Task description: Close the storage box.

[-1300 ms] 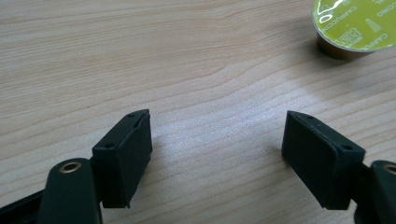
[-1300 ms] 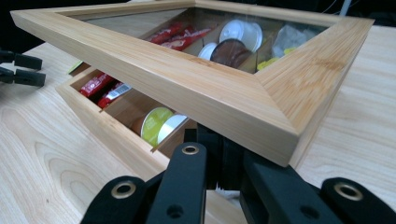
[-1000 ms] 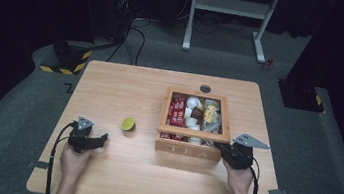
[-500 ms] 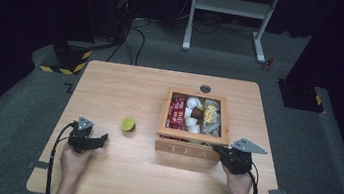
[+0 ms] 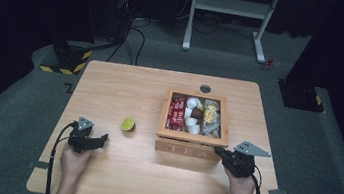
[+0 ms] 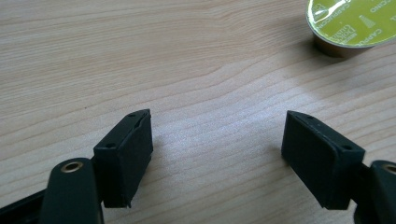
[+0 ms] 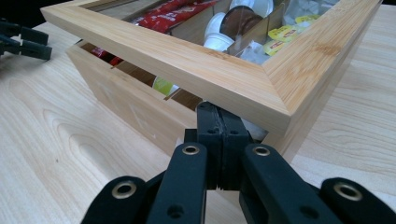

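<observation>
While the left tool [image 5: 98,141] rests low on the desk [image 5: 125,91] at the near left with its jaws spread apart and nothing between them, it seems parked rather than working, pointed toward the green-topped coffee capsule [image 5: 128,124] that lies a little farther in and to its right. In the left gripper view that capsule [image 6: 350,23] sits beyond the right jaw, well clear of both pads, so it is untouched.

Right of the capsule stands the wooden tea box [image 5: 191,147], right of the desk's middle, its compartments holding red sachets, white and brown capsules and yellow packets. Its framed lid [image 7: 187,56] is lifted off the body at the near right corner, leaving a gap through which the contents show.

At the near right, the right tool [image 7: 219,123] has its jaws pressed together, tips pushed in under that corner of the lid, probably as a wedge to pry it up; whether the tips actually bear the frame is hard to tell.
</observation>
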`<act>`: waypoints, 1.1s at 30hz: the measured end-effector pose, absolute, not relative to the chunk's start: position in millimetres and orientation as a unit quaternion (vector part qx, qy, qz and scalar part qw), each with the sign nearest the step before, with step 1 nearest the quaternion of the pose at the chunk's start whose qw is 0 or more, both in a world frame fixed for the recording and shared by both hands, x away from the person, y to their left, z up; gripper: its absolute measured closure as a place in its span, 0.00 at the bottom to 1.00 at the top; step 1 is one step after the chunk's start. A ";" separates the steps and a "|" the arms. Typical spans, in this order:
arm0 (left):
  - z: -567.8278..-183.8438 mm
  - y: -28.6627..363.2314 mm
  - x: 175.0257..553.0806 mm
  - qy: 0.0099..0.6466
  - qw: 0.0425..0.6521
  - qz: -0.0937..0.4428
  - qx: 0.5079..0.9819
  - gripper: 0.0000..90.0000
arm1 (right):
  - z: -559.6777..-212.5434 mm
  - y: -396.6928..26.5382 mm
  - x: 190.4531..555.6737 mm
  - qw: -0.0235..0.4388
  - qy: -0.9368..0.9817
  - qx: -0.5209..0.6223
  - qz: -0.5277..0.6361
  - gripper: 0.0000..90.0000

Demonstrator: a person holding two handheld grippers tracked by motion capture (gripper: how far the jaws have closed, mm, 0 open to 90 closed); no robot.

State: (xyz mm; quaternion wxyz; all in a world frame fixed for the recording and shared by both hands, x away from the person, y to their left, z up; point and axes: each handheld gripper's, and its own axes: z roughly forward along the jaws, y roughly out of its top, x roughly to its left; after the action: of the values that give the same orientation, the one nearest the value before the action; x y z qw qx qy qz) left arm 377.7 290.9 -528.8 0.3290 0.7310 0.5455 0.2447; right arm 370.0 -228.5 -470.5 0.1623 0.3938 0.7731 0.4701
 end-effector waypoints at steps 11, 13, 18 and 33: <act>-528.7 290.9 377.7 0.545 0.329 0.245 0.732 0.28 | -479.1 -230.1 366.4 0.140 0.788 0.390 0.456 0.97; -528.8 290.8 377.7 0.545 0.329 0.245 0.731 0.28 | -479.2 -230.1 365.8 0.140 0.788 0.390 0.456 0.96; -528.8 290.8 377.7 0.545 0.329 0.245 0.731 0.28 | -476.8 -232.9 362.7 0.135 0.787 0.384 0.464 0.92; -528.8 290.8 377.7 0.545 0.329 0.245 0.731 0.28 | -453.3 -244.0 362.6 0.162 0.775 0.376 0.482 0.88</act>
State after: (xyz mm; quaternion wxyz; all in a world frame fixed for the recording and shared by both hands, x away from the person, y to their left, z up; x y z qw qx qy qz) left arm 377.7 290.8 -528.8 0.3288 0.7313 0.5452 0.2448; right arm 362.6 -244.0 -453.3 0.1624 0.3758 0.7747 0.4819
